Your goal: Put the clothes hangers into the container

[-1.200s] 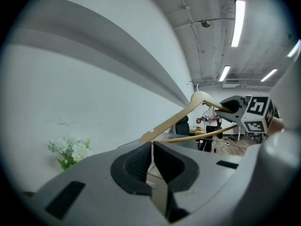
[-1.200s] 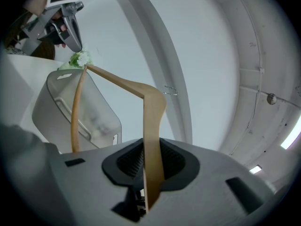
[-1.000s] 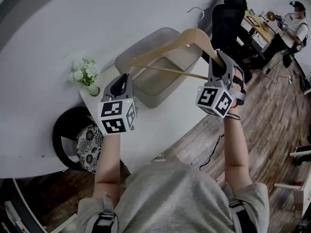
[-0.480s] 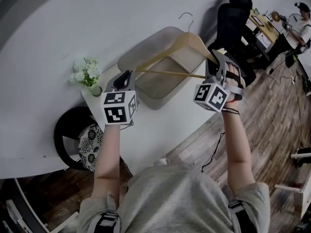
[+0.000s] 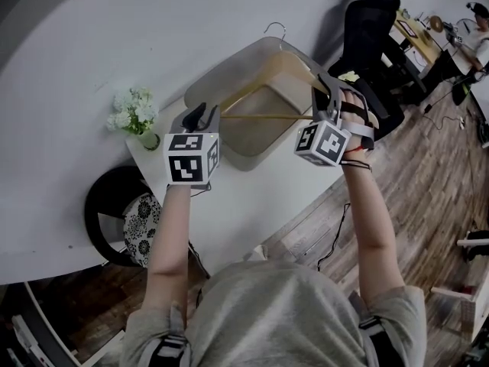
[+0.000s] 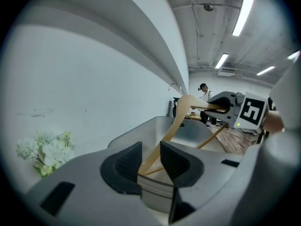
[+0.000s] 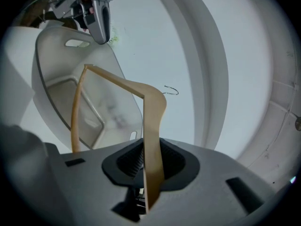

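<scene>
A wooden clothes hanger hangs low over the grey plastic container, its metal hook pointing away from me. My right gripper is shut on the hanger's right arm, which stands up between the pads. My left gripper has just been opening. The hanger's left tip still lies between its pads, but they stand apart from it. In the left gripper view the container's wall lies right behind the jaws. The right gripper view shows the container's inside below the hanger.
The container sits on a white table. A small vase of white flowers stands left of it. Below the table's left side is a round black stool with a patterned cushion. A black office chair and a person at a desk are far right.
Both grippers have come down and forward, bringing the hanger from above the container to its rim. The left jaws, shut on the hanger's tip before, have come apart.
</scene>
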Motion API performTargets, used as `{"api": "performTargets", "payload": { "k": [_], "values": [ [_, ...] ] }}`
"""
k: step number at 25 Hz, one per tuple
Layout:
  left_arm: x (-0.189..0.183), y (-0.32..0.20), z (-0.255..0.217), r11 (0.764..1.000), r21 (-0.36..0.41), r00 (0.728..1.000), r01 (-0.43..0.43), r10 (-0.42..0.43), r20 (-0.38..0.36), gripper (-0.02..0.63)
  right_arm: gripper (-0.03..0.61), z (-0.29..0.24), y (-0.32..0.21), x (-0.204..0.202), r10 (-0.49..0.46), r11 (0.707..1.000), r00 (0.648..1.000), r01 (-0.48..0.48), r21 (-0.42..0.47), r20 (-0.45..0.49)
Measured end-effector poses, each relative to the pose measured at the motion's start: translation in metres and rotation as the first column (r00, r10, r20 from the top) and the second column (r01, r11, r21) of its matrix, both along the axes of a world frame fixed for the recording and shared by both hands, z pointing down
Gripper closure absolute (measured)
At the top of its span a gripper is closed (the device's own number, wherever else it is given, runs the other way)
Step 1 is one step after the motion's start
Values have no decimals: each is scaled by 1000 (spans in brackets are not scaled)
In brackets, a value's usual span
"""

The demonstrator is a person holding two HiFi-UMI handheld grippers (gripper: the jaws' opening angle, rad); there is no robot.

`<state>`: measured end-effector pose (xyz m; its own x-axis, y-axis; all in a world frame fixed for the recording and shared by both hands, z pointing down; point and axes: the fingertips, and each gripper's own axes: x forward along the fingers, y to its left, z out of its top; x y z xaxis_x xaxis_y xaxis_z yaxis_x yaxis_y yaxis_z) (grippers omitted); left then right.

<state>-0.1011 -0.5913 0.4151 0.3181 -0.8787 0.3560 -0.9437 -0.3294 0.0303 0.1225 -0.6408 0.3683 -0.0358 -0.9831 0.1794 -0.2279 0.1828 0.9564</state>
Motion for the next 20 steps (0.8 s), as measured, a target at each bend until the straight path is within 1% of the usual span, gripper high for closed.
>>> {"api": "performTargets", "payload": {
  "k": [1,5,9,14,17,20],
  "values": [
    [1,-1,1,1000,-3,1000,-5,5,0,511,494,1,-2,-3,-5,1000,1000,5,-5,-6],
    [3,-5,8,1000,-13,1000,-9,10,18,502,494,8,-6,-13,-29,999,999,28,-31,-21],
    [3,-10,12,1000,-6,998,-18,18,64,495,494,18,-17,-22,-55,998,998,53,-44,-37],
    [3,-13,15,1000,-7,994,-30,30,108,492,494,26,-19,-40,-92,991,991,81,-106,-102],
    [2,-17,14,1000,-3,991,-30,31,131,492,494,37,-24,-48,-116,983,980,90,-157,-161],
    [0,-21,15,1000,-6,990,-28,28,139,491,492,50,-30,-56,-143,973,969,101,-206,-203]
  ]
}}
